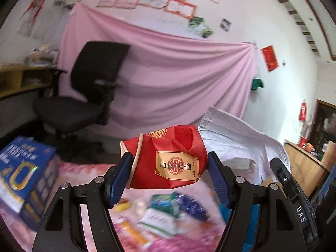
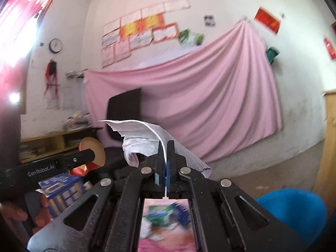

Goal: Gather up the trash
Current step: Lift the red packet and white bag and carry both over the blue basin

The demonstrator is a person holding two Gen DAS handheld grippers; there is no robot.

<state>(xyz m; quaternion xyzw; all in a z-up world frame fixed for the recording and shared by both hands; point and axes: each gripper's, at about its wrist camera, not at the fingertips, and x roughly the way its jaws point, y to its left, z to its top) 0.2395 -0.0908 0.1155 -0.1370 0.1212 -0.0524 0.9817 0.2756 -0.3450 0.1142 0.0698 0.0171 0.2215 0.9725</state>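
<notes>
**A:** ok so both are carrying stuff at once. The left gripper (image 1: 170, 168) is squeezing a crushed red cup (image 1: 168, 159) across its sides, mid-frame in the left view, up in the air over the pink desk (image 1: 84, 168). The right gripper (image 2: 166, 159) is pressed nearly flat on a white mask (image 2: 147, 140), center of the right view. A blue bin (image 2: 294, 210) is showing at the lower right there.

**B:** I'm worrying about the mask more. The gripper is pinching just one thin fold and most of it is flapping free, so a quick swing could be pulling it out, or it's snagging the bin rim.

**A:** And the cup is already crumpled, so it's giving under the pads. It could be slipping or popping sideways.

**B:** Also both grippers are sitting close together; the mask is hanging just beside the cup in the left view. They might be bumping. And wrappers (image 1: 168, 214) are still lying on the desk below.
</notes>
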